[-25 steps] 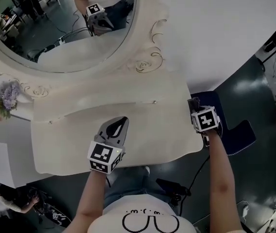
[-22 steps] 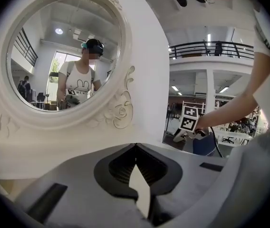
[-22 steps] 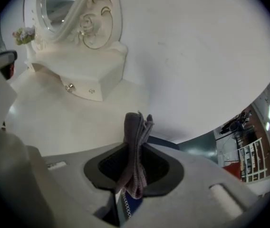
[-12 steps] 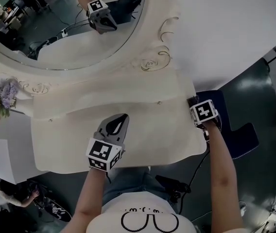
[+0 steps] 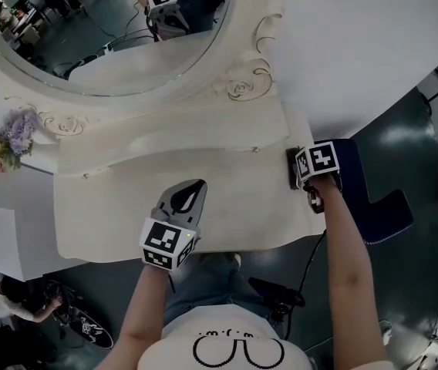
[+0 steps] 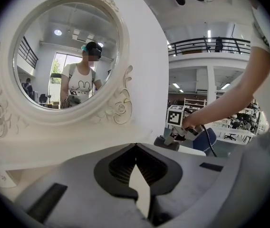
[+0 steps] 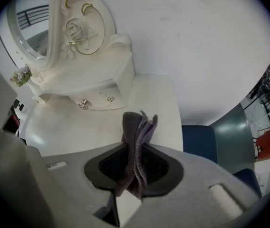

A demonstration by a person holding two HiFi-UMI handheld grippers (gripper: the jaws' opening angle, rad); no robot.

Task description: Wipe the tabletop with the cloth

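The cream dressing-table top (image 5: 234,203) fills the middle of the head view. At its right edge my right gripper (image 5: 294,169) is shut on a dark grey folded cloth (image 5: 291,168). In the right gripper view the cloth (image 7: 136,127) stands pinched between the jaws of that gripper (image 7: 136,148), just above the tabletop (image 7: 92,127). My left gripper (image 5: 191,188) rests over the front middle of the top, shut with nothing in it. In its own view the left gripper (image 6: 136,147) has its jaws meeting, and the cloth (image 6: 166,143) shows beyond them at the right.
An oval mirror (image 5: 103,29) in a carved frame stands at the back above a drawer tier with small knobs (image 5: 255,149). A posy of flowers (image 5: 11,141) sits at the far left. A blue chair (image 5: 373,199) stands right of the table.
My right gripper has moved left with the cloth, from beside the table onto its right edge. The left gripper has stayed in place.
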